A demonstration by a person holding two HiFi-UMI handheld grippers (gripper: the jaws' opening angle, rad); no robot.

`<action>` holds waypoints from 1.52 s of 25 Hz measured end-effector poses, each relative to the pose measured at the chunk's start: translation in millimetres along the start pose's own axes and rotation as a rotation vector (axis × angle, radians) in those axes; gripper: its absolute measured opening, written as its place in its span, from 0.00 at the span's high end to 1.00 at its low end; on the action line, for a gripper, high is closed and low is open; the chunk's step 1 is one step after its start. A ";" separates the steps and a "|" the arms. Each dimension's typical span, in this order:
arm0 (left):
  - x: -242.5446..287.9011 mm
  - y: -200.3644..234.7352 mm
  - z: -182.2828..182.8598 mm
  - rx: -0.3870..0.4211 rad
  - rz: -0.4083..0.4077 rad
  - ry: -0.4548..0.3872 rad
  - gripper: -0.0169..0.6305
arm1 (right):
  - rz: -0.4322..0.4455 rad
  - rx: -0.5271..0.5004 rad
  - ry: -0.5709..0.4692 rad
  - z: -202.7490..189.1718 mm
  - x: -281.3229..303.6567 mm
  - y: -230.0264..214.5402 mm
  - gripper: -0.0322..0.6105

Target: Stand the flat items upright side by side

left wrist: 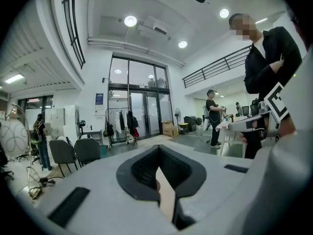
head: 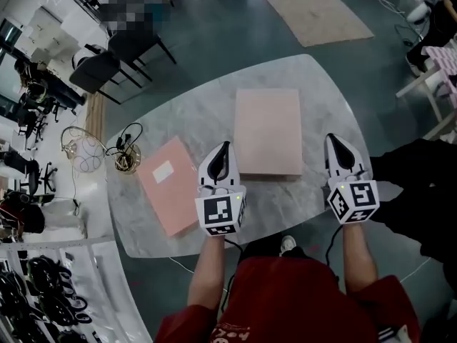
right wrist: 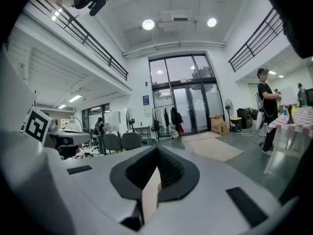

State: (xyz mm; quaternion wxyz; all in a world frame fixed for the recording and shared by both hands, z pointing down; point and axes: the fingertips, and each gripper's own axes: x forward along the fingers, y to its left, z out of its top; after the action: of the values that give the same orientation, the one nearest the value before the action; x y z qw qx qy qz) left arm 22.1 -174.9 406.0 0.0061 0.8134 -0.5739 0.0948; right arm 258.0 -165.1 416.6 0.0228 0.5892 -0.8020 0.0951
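Two flat pink items lie on the marble table (head: 307, 77). A thin salmon folder with a white label (head: 168, 184) is at the left, and a larger pale pink board (head: 268, 131) is at the middle. My left gripper (head: 226, 146) hovers shut and empty between the two, by the near left corner of the board. At the table's right edge, clear of both items, my right gripper (head: 333, 138) is also shut and empty. Each gripper view looks out level over the room, past closed jaws (left wrist: 157, 153) (right wrist: 156, 151), and shows neither item.
Black chairs (head: 107, 66) stand past the table's far left, with coiled cables (head: 125, 148) on the floor beside it. A beige rug (head: 314, 9) lies beyond the table. A person in black (head: 421, 184) stands close at the right, also in the left gripper view (left wrist: 269, 58).
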 end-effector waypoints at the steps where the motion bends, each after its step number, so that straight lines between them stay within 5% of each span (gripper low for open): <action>1: 6.2 0.8 -4.1 0.001 -0.007 0.008 0.97 | -0.004 0.002 0.007 -2.9 5.1 -1.1 0.95; 26: 106.6 -3.6 -143.2 0.037 -0.177 0.379 0.97 | -0.049 0.155 0.259 -121.1 87.9 -34.6 0.95; 38: 119.6 -13.2 -195.2 0.065 -0.216 0.530 0.97 | 0.091 0.454 0.474 -198.2 114.4 -30.8 0.57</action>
State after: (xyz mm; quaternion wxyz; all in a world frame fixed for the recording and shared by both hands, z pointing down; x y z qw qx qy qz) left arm 44.4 -258.7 618.2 0.1399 0.8165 -0.4588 0.3213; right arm 237.4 -246.0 631.9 0.0724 0.5044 -0.7581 0.4069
